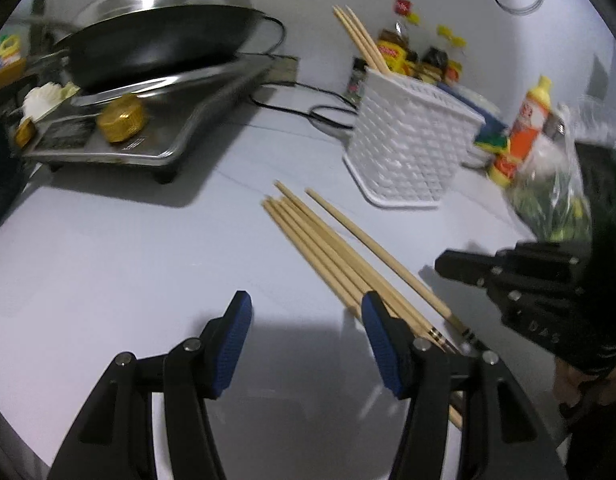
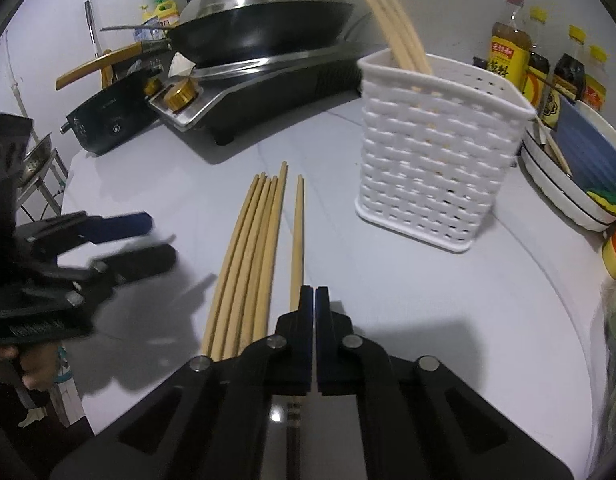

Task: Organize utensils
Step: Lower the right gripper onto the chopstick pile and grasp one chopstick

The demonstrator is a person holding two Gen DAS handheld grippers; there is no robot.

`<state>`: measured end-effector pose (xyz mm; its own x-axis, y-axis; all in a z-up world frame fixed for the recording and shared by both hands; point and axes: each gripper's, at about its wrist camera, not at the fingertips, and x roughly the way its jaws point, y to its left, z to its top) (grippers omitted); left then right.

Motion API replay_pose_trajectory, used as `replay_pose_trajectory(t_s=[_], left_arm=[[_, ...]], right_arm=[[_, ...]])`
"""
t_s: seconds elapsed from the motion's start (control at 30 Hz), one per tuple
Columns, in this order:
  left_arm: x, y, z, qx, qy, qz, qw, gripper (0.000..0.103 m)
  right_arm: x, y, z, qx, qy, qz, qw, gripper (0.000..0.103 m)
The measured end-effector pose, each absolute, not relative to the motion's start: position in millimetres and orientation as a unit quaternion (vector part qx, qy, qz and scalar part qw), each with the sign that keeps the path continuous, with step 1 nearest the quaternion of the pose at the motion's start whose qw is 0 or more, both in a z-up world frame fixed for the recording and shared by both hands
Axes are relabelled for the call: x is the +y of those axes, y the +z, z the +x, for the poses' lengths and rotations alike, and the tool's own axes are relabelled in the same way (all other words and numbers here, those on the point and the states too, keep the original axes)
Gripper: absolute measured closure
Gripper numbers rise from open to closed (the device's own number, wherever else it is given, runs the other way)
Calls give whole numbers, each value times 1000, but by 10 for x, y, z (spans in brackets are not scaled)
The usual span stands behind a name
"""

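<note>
Several bamboo chopsticks [image 1: 328,252] [image 2: 252,260] lie bundled on the pale countertop, with a single chopstick [image 1: 368,240] [image 2: 297,232] just to their right. A white woven basket [image 1: 408,144] [image 2: 428,168] behind them holds three upright chopsticks [image 1: 360,36] [image 2: 396,28]. My left gripper [image 1: 306,300] [image 2: 160,240] is open and low over the counter; the bundle's banded ends pass under its right finger and nothing lies between the pads. My right gripper [image 2: 314,300] [image 1: 442,266] is shut. The single chopstick runs beneath its left finger, not visibly between the pads.
A lidded wok [image 1: 160,40] [image 2: 264,28] sits on a gas stove [image 1: 148,136] at the back left, its black cable [image 1: 308,108] trailing toward the basket. Sauce bottles [image 2: 508,52] line the wall. White dishes [image 2: 568,192] and a bag of greens [image 1: 548,200] crowd the right side.
</note>
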<state>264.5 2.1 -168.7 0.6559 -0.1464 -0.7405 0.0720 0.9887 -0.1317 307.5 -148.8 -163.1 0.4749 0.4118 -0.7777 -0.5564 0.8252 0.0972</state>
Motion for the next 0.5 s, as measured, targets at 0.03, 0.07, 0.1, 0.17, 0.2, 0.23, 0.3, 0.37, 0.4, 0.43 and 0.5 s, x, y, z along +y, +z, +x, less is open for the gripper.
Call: replay_pose_trajectory(t_s=[0.03, 0.07, 0.1, 0.17, 0.2, 0.23, 0.3, 0.37, 0.4, 0.43, 0.5], left_arm=[[-31, -1709, 2662, 414, -60, -38, 907, 46], [-69, -1730, 2673, 417, -60, -33, 906, 46], [-123, -1763, 2690, 422, -58, -23, 904, 46], [-185, -1809, 2712, 429, -54, -6, 902, 46], [-193, -1819, 2723, 431, -52, -2, 901, 46], [-209, -1821, 2720, 427, -53, 3, 902, 45], [-220, -1816, 2730, 428, -50, 11, 902, 44], [-232, -1813, 2732, 431, -48, 17, 901, 43], [-235, -1811, 2727, 431, -47, 22, 901, 42], [-230, -1807, 2722, 432, -46, 25, 900, 42], [-209, -1798, 2714, 433, -42, 30, 900, 42]], right_arm=[[-1521, -1633, 3072, 428, 284, -84, 854, 102], [-1539, -1637, 3070, 429, 285, -83, 853, 102], [-1562, -1643, 3069, 429, 286, -83, 853, 102], [-1596, -1649, 3067, 429, 289, -81, 852, 102], [-1600, -1653, 3072, 429, 289, -80, 852, 102], [-1596, -1659, 3080, 429, 290, -79, 852, 102], [-1580, -1672, 3089, 430, 292, -77, 851, 102], [-1576, -1683, 3099, 430, 294, -76, 850, 102], [-1566, -1686, 3102, 431, 295, -75, 849, 102], [-1554, -1689, 3108, 431, 297, -74, 849, 102], [-1533, -1690, 3111, 431, 297, -75, 849, 102]])
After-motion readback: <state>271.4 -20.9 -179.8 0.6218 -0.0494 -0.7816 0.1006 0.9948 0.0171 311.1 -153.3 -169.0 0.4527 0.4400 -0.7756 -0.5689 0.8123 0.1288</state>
